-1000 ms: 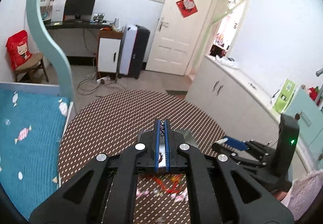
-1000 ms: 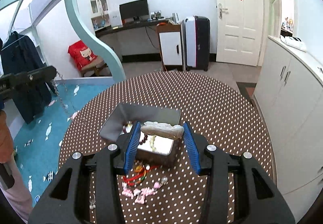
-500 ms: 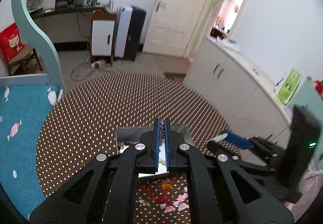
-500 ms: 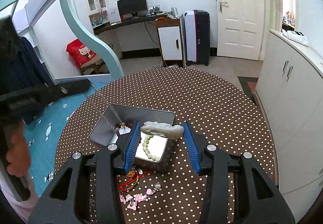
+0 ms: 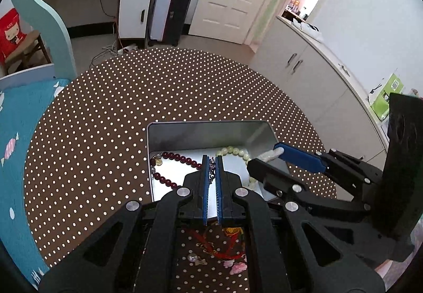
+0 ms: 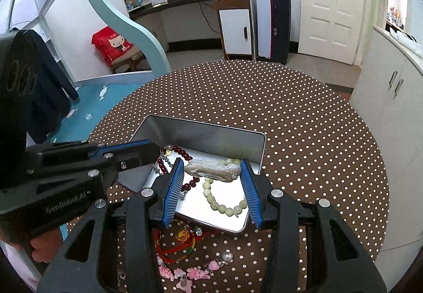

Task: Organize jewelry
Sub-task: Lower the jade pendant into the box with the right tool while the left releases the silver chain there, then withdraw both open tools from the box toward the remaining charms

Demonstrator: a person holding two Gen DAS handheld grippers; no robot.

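Observation:
An open metal tin [image 5: 185,134] [image 6: 253,158] stands on the dotted table. It holds a dark red bead bracelet [image 5: 179,158] [image 6: 182,154] and a pale green bead bracelet [image 5: 235,151] [image 6: 224,207]. My left gripper [image 5: 211,161] [image 6: 156,147] is shut on a thin silver chain [image 5: 211,170] low over the tin's left part. My right gripper [image 6: 212,168] [image 5: 264,158] is shut on a pale carved jade pendant [image 6: 211,170] [image 5: 267,155] just above the tin.
Loose jewelry lies on the table in front of the tin: a red cord bracelet [image 6: 182,242], a pink charm bracelet [image 6: 190,273] and a clear bead [image 6: 228,256]. The brown dotted table [image 6: 304,134] extends behind. White cabinets [image 6: 391,87] stand right, a bed [image 6: 87,97] left.
My left gripper has come down and in with the chain, from high left of the tin to low over it. My right gripper with the pendant has lowered toward the tin.

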